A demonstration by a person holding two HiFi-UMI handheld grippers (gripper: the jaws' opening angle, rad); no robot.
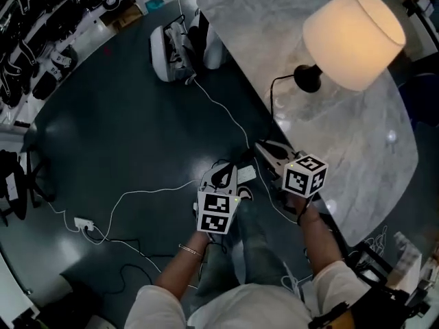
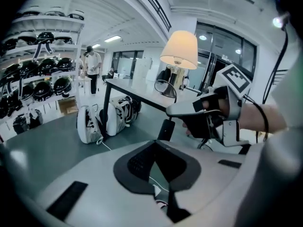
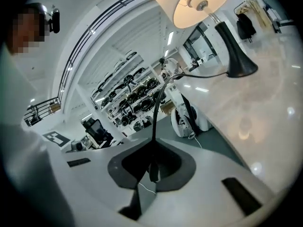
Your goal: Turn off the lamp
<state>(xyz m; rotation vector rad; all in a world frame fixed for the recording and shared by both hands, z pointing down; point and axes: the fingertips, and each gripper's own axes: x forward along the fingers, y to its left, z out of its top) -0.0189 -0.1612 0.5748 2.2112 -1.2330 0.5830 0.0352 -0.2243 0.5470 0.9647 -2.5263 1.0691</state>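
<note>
One black cord (image 3: 155, 110) (lower end hidden) pinched by the right gripper (image 3: 151, 174).

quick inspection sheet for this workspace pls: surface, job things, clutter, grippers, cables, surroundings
surface: marble table, only the lamp seen on it
job's things: lamp upright and lit; its black cord runs off the table edge
clutter: white and black bags on the floor by the table
grippers: left gripper jaws together, empty; right gripper jaws shut on the black cord
cables: white cable across the floor; power strip
surroundings: shelves of helmets; a person standing far off
</note>
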